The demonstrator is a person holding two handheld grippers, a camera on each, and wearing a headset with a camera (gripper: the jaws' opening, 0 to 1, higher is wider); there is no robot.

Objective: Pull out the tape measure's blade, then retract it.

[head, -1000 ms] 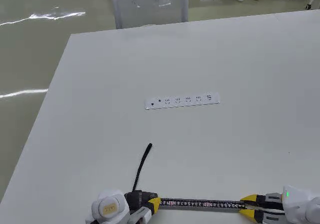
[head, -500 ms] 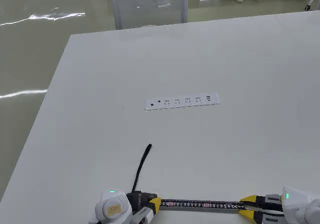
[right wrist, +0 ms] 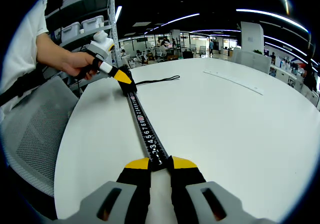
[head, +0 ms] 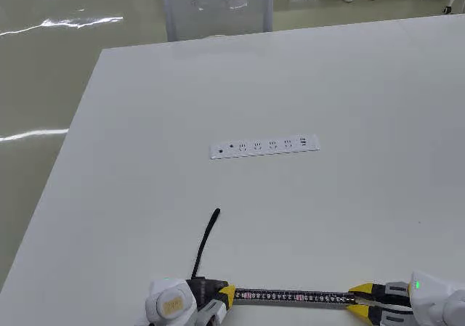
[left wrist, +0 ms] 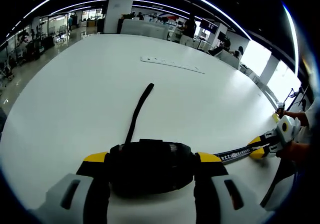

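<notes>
Two grippers work at the near edge of the white table (head: pixel 349 86) in the head view. The left gripper (head: pixel 221 298) clamps the black tape measure case (head: pixel 204 290), its jaws set wide, a yellow tip on each side of the case. The right gripper (head: pixel 360 301) has its jaws nearly together, pinching the free end of the blade (head: pixel 294 296). The blade is drawn out and runs straight between the two grippers, low over the tabletop. Whether it touches the surface cannot be told.

Left gripper view: the case sits between the jaws and touches both pads, a contact the head view leaves too small to judge. A black wrist strap (left wrist: pixel 139 109) runs from the case away across the table. The blade leaves the case rightward to the other gripper, which is held in a hand (left wrist: pixel 295 151).

Right gripper view: the blade's print is legible, white numerals on a dark face, where the head view gives a speckled strip. The blade tip lies between the yellow jaw tips. At the far end a second hand (right wrist: pixel 75 62) grips the left gripper's handle. A grey mesh chair (right wrist: pixel 30 129) stands beside the table edge.

Head view, layout: a white power strip (head: pixel 265 147) lies mid-table, well apart from the tape. A grey chair back (head: pixel 218 10) stands at the far edge.
</notes>
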